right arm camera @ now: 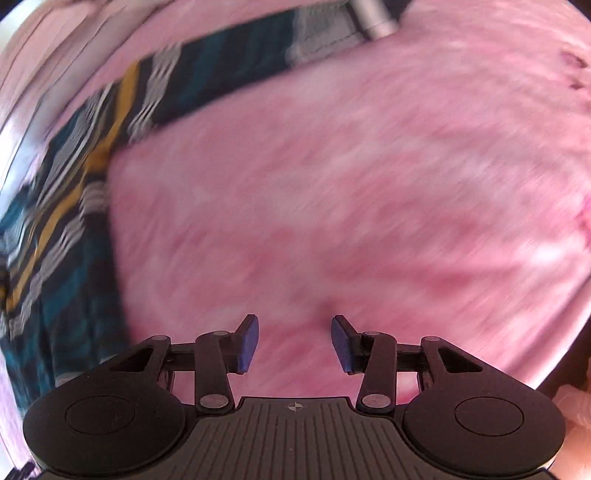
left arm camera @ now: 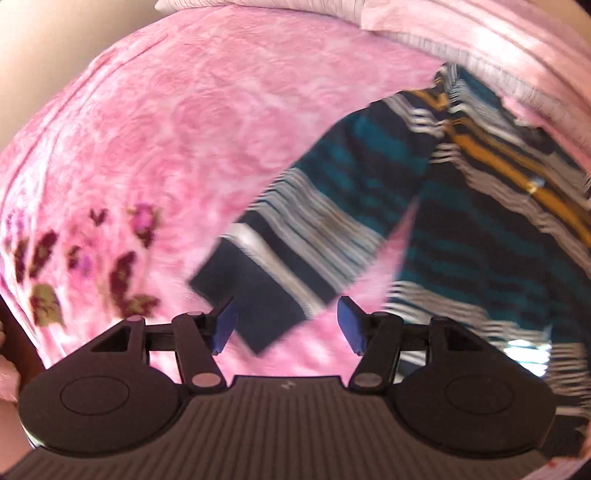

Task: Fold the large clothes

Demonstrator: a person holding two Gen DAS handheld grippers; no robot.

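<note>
- Left hand-held gripper (left arm camera: 286,325) points down at a pink blanket (left arm camera: 177,140), jaws spread, blue pads apart with nothing pinched.
- The dark navy cuff of a sleeve (left arm camera: 258,295) lies right under the gap between the pads, but they aren't pressing on it.
- That sleeve belongs to the striped sweater (left arm camera: 480,229): teal, navy, white and mustard bands, spread on the blanket toward the right of the left wrist view, sleeve angled out toward the lower left.
- A bit of pink blanket shows between the sleeve and the body of the sweater.
- There's a dark red flower print (left arm camera: 85,258) on the blanket at the left.
- Right hand-held gripper (right arm camera: 294,341) is also spread, and only bare pink blanket (right arm camera: 351,184) sits between its pads.
- In the right wrist view the striped sweater (right arm camera: 66,206) runs along the left edge, with one sleeve (right arm camera: 236,59) stretching toward the top. It's well apart from the pads.
- A grey metal rod-like part (right arm camera: 375,18) pokes in at the top by the sleeve end; can't tell what it is.
- The right view is pretty blurred, so fabric detail is mushy.
</note>
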